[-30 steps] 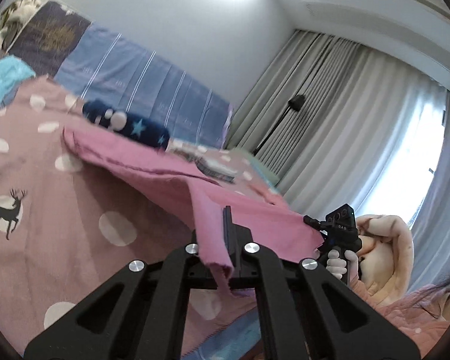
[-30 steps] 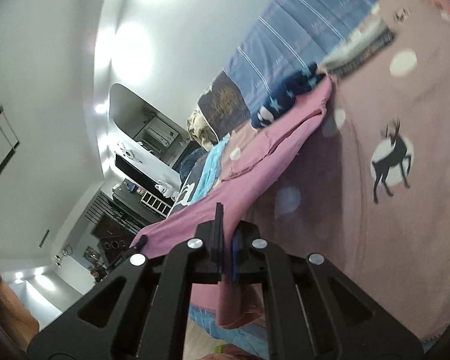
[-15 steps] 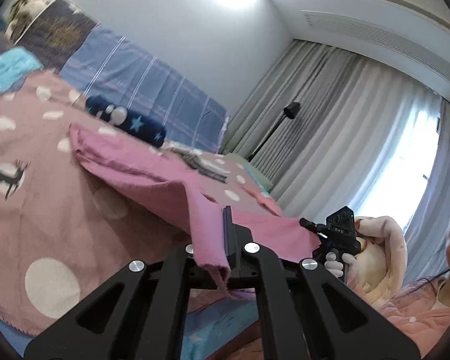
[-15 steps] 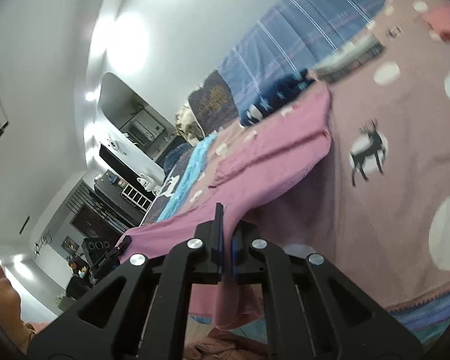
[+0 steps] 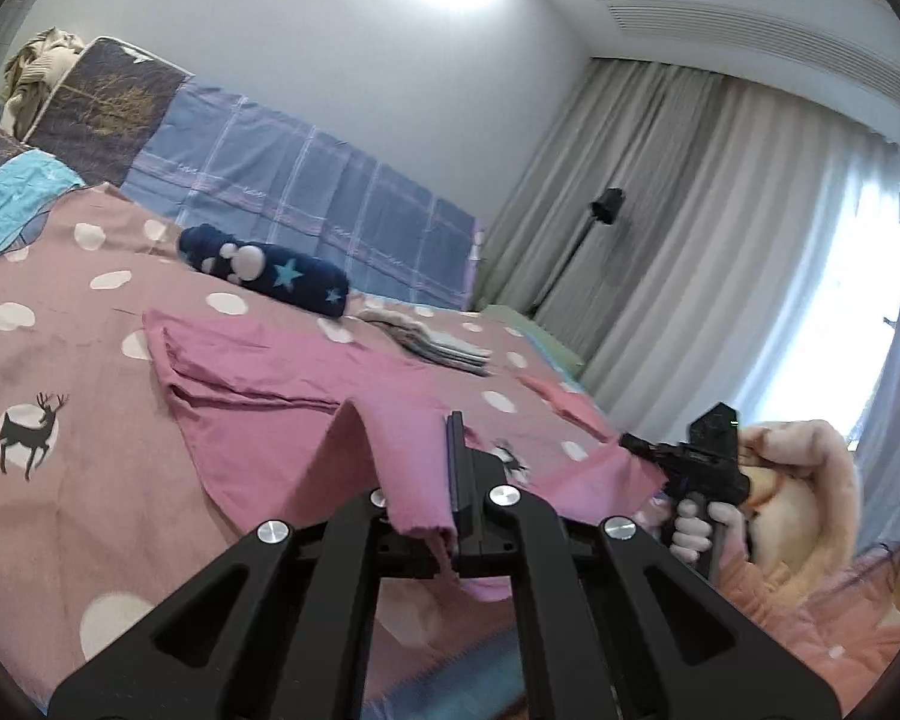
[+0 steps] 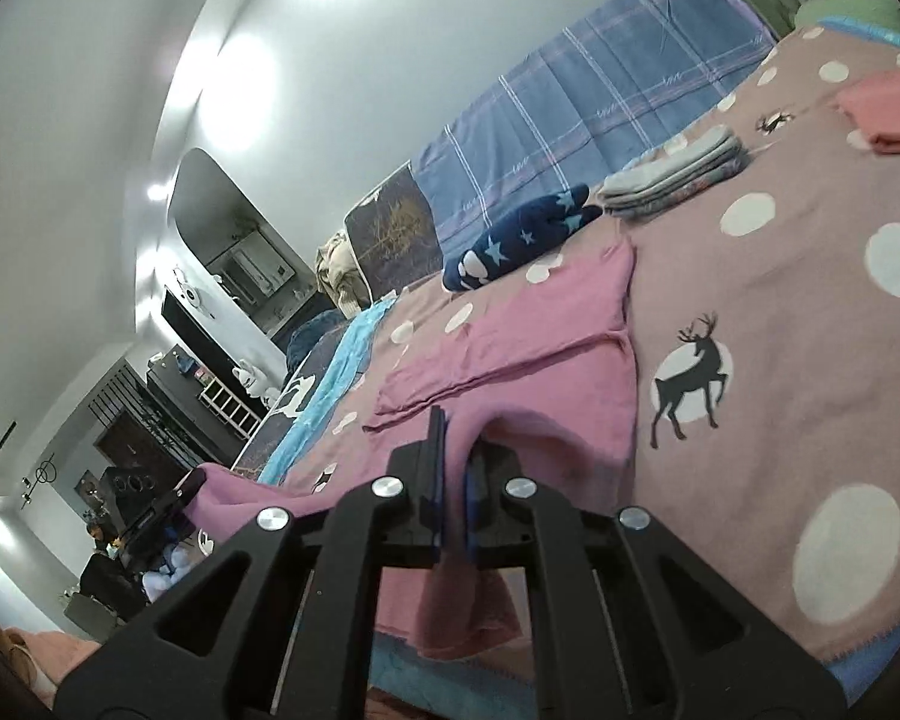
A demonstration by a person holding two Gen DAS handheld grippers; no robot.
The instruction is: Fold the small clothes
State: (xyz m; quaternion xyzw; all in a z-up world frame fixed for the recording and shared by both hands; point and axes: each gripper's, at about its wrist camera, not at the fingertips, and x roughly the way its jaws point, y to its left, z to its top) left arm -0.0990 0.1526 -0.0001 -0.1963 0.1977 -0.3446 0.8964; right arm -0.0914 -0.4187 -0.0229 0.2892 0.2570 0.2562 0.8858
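On the far left of the left wrist view, the bed [image 5: 90, 360] with its dotted deer cover carries the pink garment [image 5: 258, 384], whose far part now lies flat and creased on the cover; a second ago it hung taut in the air as a raised sheet. Moving right, the left tongs [image 5: 450, 480] are clamped shut on the near hem, the cloth bunching over the fingers. Further right, the right tongs [image 5: 636, 447] pinch the opposite corner of the same hem, held by a gloved hand [image 5: 699, 531] (the sleeve behind it is pale and fluffy).

In the right wrist view the right tongs [image 6: 453, 468] stay closed on the pink edge, though the pads may be just starting to ease; the view is too tight to be sure. Both hands have brought the garment down toward the bed, so it looks spread for a fold, with the near hem not yet carried over. A navy starred roll [image 5: 270, 273] and folded stacks [image 6: 672, 174] lie beyond.
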